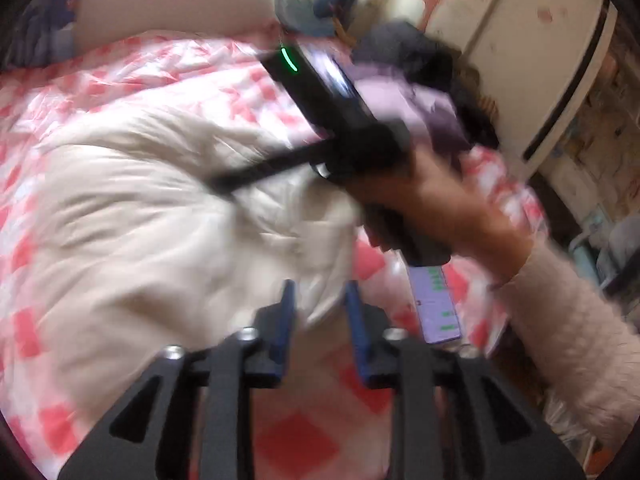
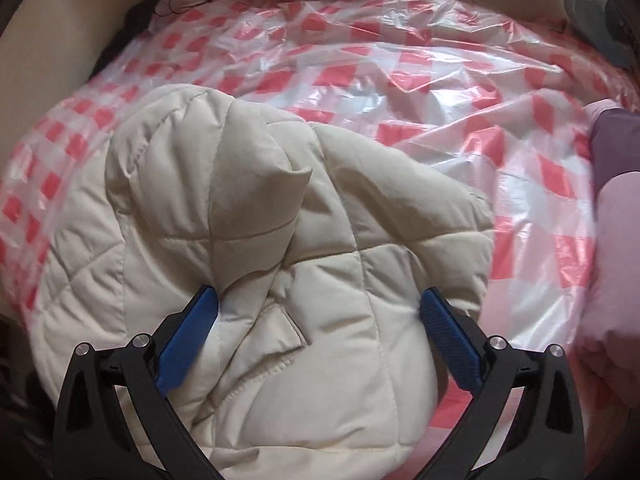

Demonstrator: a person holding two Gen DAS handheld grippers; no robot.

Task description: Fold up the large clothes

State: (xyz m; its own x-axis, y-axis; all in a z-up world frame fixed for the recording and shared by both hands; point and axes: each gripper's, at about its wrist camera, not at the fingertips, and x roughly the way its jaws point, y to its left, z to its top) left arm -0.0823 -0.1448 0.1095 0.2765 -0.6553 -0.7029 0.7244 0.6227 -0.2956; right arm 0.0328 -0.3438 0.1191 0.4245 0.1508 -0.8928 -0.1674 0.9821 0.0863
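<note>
blue pads of the left gripper [image 1: 318, 316] nearest in the left wrist view, jaws part open, nothing between them; hem of the cream quilted jacket [image 1: 168, 216] just beyond the tips. no earlier frame, so no word on jaw motion.

right gripper [image 2: 318, 312] in its own view: jaws spread wide, straddling the jacket's near bulk [image 2: 280, 264], pads at the fabric's sides but not pinching it that i can see. reads as released, not gripped.

jacket lies bunched, partly folded, on a pink-and-white checked plastic sheet [image 2: 440, 92] over a bed. judgement: padded, soft, light for its size, springy; folds will puff back. shell looks smooth, likely slippery on the glossy sheet. best hold at a seam, hem or cuff edge, where the layers pinch thin; not mid-panel.

right of the jacket in the left wrist view, a hand [image 1: 432, 200] holds the other gripper body, fuzzy pink sleeve [image 1: 580, 320] behind. a phone [image 1: 436, 304] lies on the sheet near it.

farther right, lilac and purple clothes [image 2: 612, 184] heaped. no containers seen; far wall blurred.
</note>
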